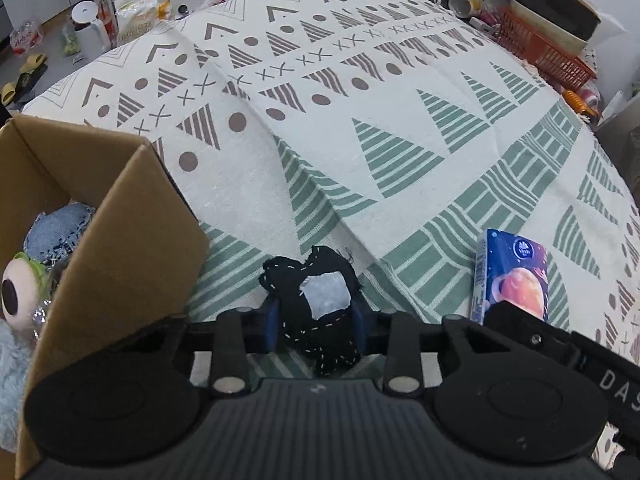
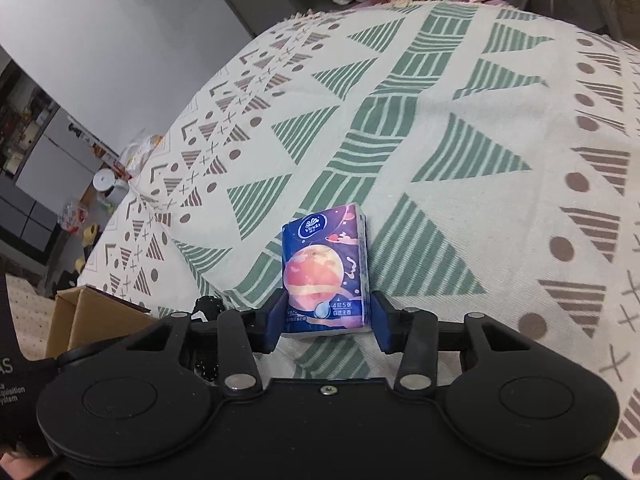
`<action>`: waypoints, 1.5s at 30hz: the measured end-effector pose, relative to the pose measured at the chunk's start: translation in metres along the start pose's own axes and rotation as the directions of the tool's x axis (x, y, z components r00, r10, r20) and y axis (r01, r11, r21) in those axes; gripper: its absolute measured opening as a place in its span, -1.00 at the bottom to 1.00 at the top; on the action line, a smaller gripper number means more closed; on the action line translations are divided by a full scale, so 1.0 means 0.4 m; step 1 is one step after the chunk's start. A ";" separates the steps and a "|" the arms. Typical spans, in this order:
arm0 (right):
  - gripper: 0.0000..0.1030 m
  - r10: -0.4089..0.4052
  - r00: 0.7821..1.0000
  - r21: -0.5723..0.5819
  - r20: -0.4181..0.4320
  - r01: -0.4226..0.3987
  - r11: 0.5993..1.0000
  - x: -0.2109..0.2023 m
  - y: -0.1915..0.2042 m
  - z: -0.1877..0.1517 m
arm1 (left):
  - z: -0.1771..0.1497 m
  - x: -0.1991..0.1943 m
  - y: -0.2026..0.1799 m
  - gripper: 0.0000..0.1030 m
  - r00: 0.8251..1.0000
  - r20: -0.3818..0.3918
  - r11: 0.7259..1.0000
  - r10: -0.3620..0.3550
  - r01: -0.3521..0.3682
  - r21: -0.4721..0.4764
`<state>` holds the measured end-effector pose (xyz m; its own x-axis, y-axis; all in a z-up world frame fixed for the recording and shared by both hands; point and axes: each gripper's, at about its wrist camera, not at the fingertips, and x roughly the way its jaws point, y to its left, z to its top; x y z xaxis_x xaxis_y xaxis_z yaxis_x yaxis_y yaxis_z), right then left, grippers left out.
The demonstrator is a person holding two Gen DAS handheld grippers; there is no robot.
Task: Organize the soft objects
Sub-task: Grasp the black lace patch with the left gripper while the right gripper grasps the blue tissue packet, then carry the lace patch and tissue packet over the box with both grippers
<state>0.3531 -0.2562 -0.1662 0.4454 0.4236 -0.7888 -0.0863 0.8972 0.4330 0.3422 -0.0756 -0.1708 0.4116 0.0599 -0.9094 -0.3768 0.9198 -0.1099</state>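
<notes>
I seem to be working in a lived-in home. My bench wears a woven patterned cloth (image 1: 360, 92) with green triangles and brown dots. On the floor beyond it I see a white kettle (image 1: 90, 26), yellow slippers (image 1: 30, 66) and snack bags (image 1: 140, 10). An orange plastic basket (image 1: 540, 46) and a tipped mug (image 1: 464, 2) crowd the far edge, with pale cabinets (image 2: 44, 168) behind.

both grippers' fingers (image 1: 273, 322) (image 2: 275, 320) closed, each gripping something.
</notes>
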 end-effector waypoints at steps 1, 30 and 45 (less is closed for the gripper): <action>-0.16 0.006 1.000 0.011 0.006 -0.006 1.000 -0.009 -0.004 -0.002 | 0.000 -0.006 -0.001 -0.36 1.000 0.003 1.000 -0.007 0.007 0.003; -0.16 0.013 0.929 0.148 0.369 -0.073 0.986 -0.424 0.055 -0.162 | -0.036 -0.376 0.135 -0.37 0.961 0.165 0.974 -0.222 0.214 0.068; -0.16 0.088 0.919 0.061 0.384 -0.120 0.991 -0.463 0.219 -0.263 | -0.052 -0.507 0.279 -0.37 0.936 0.213 0.959 -0.281 0.265 0.101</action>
<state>0.1694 -0.2431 -0.0280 0.7437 0.4202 -0.5199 -0.0849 0.8308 0.5501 0.1994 0.0067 -0.0071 0.6678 -0.1194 -0.7347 -0.1690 0.9370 -0.3059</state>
